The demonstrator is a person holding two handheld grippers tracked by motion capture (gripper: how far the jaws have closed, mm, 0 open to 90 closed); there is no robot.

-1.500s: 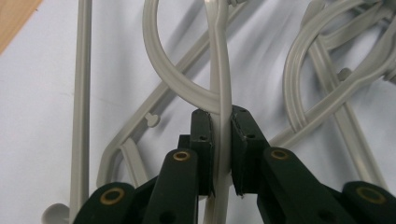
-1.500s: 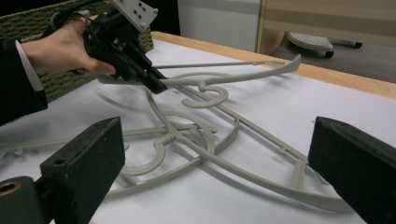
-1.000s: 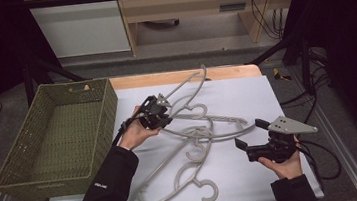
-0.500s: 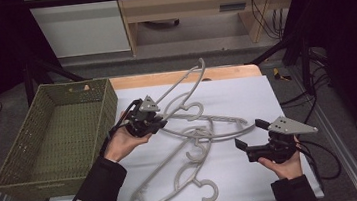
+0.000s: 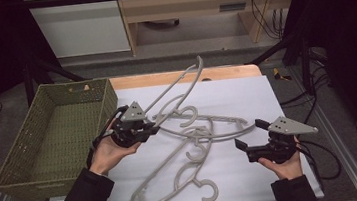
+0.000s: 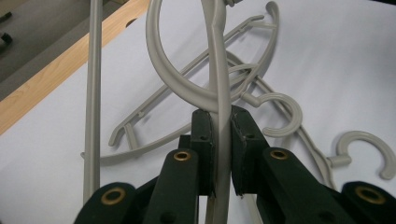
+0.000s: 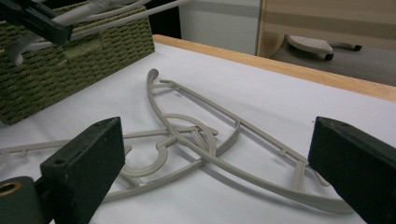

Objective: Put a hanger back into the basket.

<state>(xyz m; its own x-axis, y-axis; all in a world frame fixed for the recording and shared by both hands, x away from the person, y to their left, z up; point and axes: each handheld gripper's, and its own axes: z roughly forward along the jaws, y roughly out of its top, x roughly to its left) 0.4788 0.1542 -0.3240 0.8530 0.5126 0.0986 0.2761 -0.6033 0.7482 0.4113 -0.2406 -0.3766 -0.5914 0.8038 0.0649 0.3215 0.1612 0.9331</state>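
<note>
My left gripper (image 5: 149, 128) is shut on a grey plastic hanger (image 5: 180, 87), which is lifted and slants up toward the table's far edge. In the left gripper view the pads (image 6: 204, 135) clamp the hanger's thin bar (image 6: 219, 84) just below its hook. Other grey hangers (image 5: 204, 128) lie tangled on the white table cover, and one (image 5: 175, 181) lies nearer the front edge. My right gripper (image 5: 241, 146) hovers low at the right, open with nothing between its jaws. In the right gripper view (image 7: 219, 154) a flat hanger (image 7: 261, 135) lies ahead on the cover.
A green woven basket (image 5: 72, 86) stands at the table's left side, just left of my left hand; it also appears in the right gripper view (image 7: 60, 70). The wooden table edge (image 5: 224, 72) runs along the back. Cables trail off the right side.
My left gripper has moved left toward the basket and risen, carrying the hanger, whose far end now stands higher off the table. The right gripper has stayed in place.
</note>
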